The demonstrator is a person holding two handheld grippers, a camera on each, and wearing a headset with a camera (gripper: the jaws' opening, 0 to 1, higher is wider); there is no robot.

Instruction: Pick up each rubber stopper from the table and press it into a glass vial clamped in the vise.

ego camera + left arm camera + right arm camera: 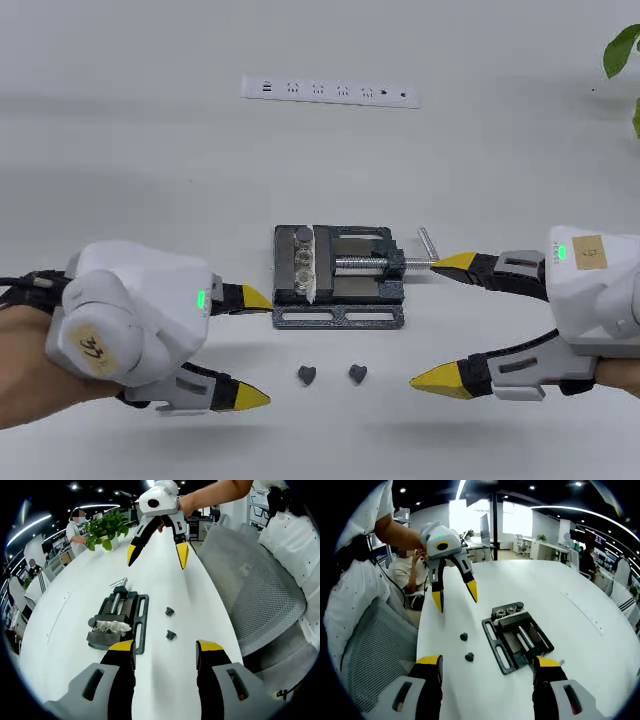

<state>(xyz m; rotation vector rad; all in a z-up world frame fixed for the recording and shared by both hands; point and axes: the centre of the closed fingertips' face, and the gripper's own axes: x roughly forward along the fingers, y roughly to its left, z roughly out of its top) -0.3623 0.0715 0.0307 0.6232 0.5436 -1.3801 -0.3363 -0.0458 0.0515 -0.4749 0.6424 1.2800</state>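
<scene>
A black vise stands mid-table with a short row of glass vials clamped in it; the far vial has a dark top. Two dark rubber stoppers lie on the table just in front of the vise. My left gripper is open at the left, level with the stoppers and holding nothing. My right gripper is open at the right, also holding nothing. In the left gripper view the stoppers lie ahead of the open gripper, the vise to their left. The right gripper view shows the stoppers and vise.
A white power strip lies at the back of the white table. Green plant leaves hang over the far right corner. A grey mesh chair stands beside the table. The vise's screw handle sticks out to the right.
</scene>
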